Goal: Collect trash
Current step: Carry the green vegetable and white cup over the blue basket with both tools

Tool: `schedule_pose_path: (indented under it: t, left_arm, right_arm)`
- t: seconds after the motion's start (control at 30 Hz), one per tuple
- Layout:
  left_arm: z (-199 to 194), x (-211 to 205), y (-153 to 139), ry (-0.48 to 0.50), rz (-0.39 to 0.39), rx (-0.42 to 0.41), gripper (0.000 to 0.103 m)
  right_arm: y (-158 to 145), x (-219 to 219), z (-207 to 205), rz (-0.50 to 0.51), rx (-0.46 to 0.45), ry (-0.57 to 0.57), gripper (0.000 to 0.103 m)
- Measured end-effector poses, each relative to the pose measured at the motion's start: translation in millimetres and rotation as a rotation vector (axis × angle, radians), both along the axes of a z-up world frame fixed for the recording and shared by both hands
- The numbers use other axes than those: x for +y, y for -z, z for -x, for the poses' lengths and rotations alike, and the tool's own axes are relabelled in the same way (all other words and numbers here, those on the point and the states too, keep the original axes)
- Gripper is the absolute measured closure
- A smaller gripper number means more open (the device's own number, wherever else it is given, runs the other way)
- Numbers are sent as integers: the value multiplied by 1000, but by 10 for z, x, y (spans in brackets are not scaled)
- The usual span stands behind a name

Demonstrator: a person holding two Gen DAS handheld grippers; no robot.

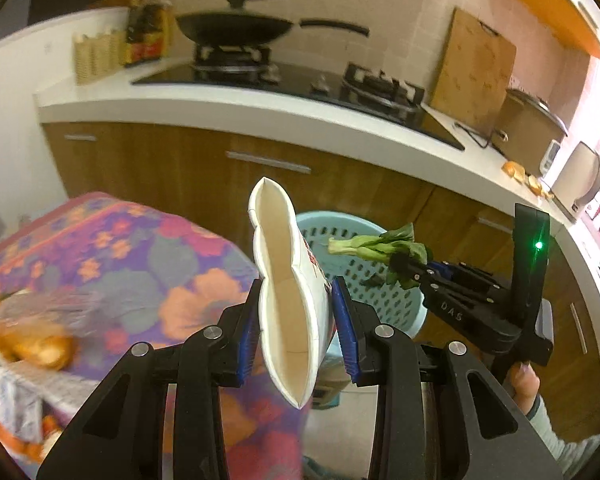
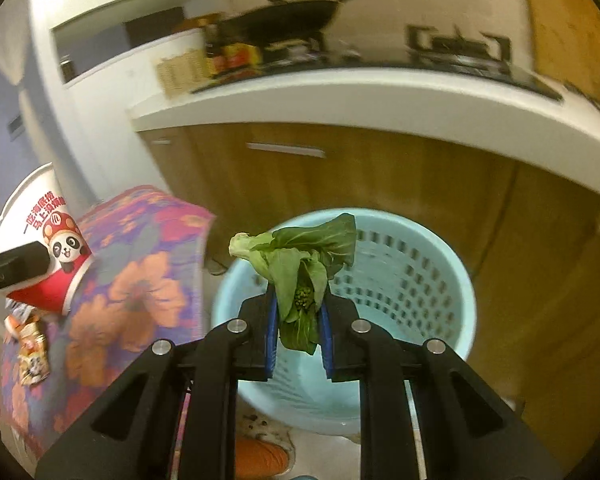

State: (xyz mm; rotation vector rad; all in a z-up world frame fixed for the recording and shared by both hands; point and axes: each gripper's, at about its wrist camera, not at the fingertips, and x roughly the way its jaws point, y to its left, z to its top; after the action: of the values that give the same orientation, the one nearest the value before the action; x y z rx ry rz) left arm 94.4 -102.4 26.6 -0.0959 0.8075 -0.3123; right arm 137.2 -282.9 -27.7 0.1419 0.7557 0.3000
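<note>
My left claw [image 1: 296,320] pinches a squashed white paper cup [image 1: 288,300]; my right claw [image 2: 298,320] clamps limp green leaves [image 2: 300,264] above the blue bin [image 2: 420,280].

One cup [image 1: 288,300]; one greens bunch [image 2: 300,268]; one basket [image 2: 420,280]; two claws [image 1: 296,332] [image 2: 298,332]

Pretty clearly a home kitchen: white countertop [image 1: 228,100] with a gas hob [image 1: 300,80] set in it, a black wok [image 1: 236,28] on a burner, sauce bottles [image 1: 148,36] left of the hob, wood cabinets [image 1: 220,172] below.
</note>
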Motion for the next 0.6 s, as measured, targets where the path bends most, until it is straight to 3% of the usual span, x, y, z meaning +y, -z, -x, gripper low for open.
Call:
schedule_pose_path:
  t: [0.2, 0.6]
  left_arm:
    - [-391, -402, 301, 98, 26, 102, 70]
    - [-748, -716, 528, 93, 7, 150, 67]
  right_arm:
    - [261, -221, -196, -13, 98, 70, 88]
    - [530, -376, -379, -12, 236, 124, 88]
